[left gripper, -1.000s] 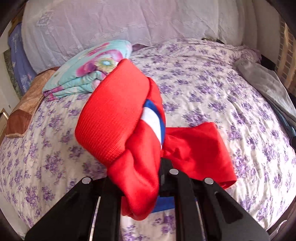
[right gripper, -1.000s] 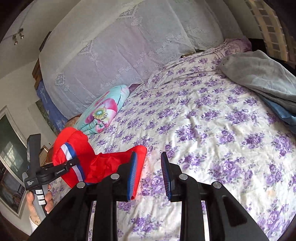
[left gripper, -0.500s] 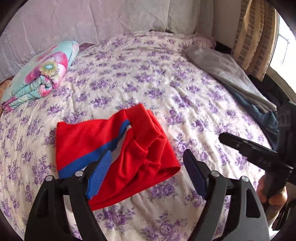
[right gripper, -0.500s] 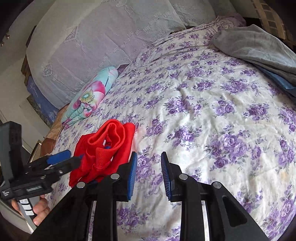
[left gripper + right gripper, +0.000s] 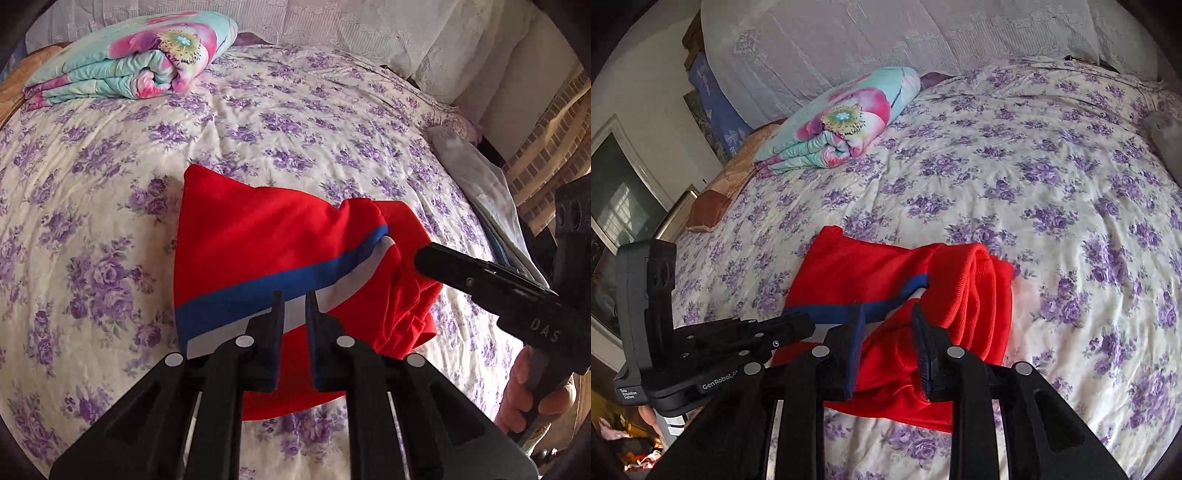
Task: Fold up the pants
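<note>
Left wrist view: the camera sits behind the left gripper (image 5: 294,295), whose fingers fill the 6 o'clock edge, and looks steeply down and close onto the red pants (image 5: 266,251) on the floral bedspread (image 5: 110,184). The folded quilt (image 5: 133,66) lies at 11 o'clock; the other gripper enters from 3 o'clock.

Right wrist view: the camera sits behind the right gripper (image 5: 888,310), equally tilted and close above the red pants (image 5: 960,288). The folded quilt (image 5: 846,118) lies near 11 o'clock, and the left gripper (image 5: 809,325) enters from 8 o'clock.

Shared field: pants, bedspread (image 5: 1034,166), quilt, lace-covered headboard (image 5: 886,37) at 12 o'clock.
</note>
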{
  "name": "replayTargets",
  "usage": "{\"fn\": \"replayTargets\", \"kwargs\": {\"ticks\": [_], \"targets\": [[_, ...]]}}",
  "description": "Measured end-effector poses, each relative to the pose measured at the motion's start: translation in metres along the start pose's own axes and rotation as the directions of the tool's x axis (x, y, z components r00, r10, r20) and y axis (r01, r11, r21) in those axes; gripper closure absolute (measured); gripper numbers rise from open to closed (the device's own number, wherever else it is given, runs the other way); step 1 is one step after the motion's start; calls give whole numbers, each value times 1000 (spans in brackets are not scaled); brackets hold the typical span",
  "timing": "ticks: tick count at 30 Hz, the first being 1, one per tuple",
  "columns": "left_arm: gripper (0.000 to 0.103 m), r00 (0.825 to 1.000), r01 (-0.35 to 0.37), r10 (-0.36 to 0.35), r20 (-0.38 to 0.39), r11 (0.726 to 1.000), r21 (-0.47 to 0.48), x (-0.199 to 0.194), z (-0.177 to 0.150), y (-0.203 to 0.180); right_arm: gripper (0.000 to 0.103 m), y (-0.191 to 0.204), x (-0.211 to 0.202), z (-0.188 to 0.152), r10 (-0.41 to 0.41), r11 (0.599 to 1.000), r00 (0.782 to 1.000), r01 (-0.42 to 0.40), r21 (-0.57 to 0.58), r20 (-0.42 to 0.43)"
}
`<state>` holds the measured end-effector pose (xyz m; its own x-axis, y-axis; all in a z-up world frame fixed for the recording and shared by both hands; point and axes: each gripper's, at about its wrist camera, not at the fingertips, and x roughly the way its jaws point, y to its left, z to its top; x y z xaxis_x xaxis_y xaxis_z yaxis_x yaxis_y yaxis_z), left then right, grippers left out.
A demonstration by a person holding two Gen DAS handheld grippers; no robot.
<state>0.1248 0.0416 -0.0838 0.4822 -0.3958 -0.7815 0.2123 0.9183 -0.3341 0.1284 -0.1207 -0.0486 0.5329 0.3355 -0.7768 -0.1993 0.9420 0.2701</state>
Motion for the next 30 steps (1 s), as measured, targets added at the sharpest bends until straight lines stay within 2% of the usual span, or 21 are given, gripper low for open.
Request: {"fn": "replayTargets", "kwargs": {"ticks": [2, 4, 7, 9, 11, 14, 16, 18, 19, 21, 23, 27, 28, 30], "targets": [[93, 1000, 0, 0, -25, 1000, 4, 12, -5, 2, 80, -14, 8, -16, -60, 998, 998, 61, 34, -36], [96, 999, 15, -15, -42, 1000, -2, 24, -8, 7, 80, -30, 16, -32, -63, 995, 996, 68, 78, -60], [99, 998, 52, -53, -43, 998, -30, 27, -6, 14, 79, -30, 19, -33, -81, 995, 995, 85, 58, -62], [99, 998, 48, -49, -34, 998, -27, 15, -7, 15, 76, -18, 14, -20, -85, 996, 992, 88, 19, -91], [99, 999, 31, -31, 8, 999, -14, -4, -11, 17, 75, -2, 1, -1, -46, 999, 996, 45, -16, -73], [98, 998, 47, -45, 41, 998, -45, -28, -19, 29, 63, 30, -8, 36, -22, 994, 1000, 20, -111, -18], [99, 998, 52, -49, 40, 996, -69, -35, -22, 34, 62, 52, 12, 59, 15, 986, 998, -26, -166, -65], [99, 997, 67, -65, 33, 995, -73, -37, -24, 34, 62, 68, 48, 78, 49, 981, 985, -79, -177, -165], [98, 997, 67, -65, 31, 995, -68, -37, -25, 32, 63, 76, 67, 83, 21, 979, 979, -61, -194, -200], [99, 998, 60, -59, 21, 997, -58, -32, -28, 28, 63, 90, 99, 91, -97, 963, 970, 34, -269, -225], [98, 998, 60, -60, 3, 997, -57, -24, -29, 25, 63, 96, 126, 95, -176, 946, 950, 90, -311, -259], [98, 997, 31, -34, -65, 998, -47, 3, -31, 22, 62, 92, 170, 92, -263, 929, 898, 137, -343, -354], [98, 997, 23, -26, -79, 999, -44, 10, -32, 22, 59, 91, 179, 88, -274, 927, 887, 139, -350, -373], [98, 997, 14, -18, -76, 999, -42, 15, -35, 23, 51, 92, 187, 83, -304, 913, 882, 161, -376, -360]]}}
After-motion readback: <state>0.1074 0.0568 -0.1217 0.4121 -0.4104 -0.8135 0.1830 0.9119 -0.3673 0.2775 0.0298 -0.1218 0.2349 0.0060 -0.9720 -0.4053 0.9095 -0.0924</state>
